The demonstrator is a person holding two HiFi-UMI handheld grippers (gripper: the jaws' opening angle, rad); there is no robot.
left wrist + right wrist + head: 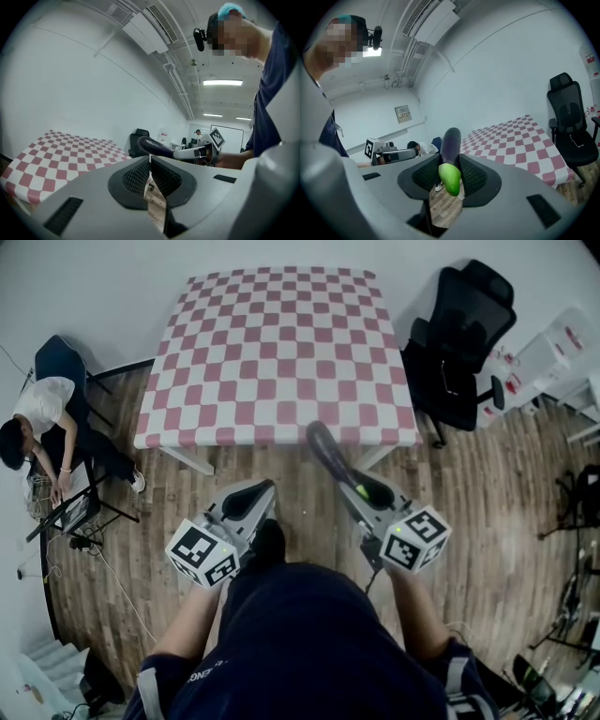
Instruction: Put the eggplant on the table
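Observation:
A dark purple eggplant [327,455] with a green stem end [449,178] is clamped in my right gripper [361,491], whose pads press on both sides of it. Its purple tip sticks out over the near edge of the table [277,352], which wears a red and white checked cloth. The eggplant [156,146] and the right gripper also show in the left gripper view. My left gripper [251,500] hovers over the wooden floor, short of the table's front edge. Its jaws are nearly together with nothing between them [150,177].
A black office chair [461,343] stands to the right of the table. A person [42,432] sits bent over at the far left beside a stand and cables. White storage boxes [553,352] are at the far right.

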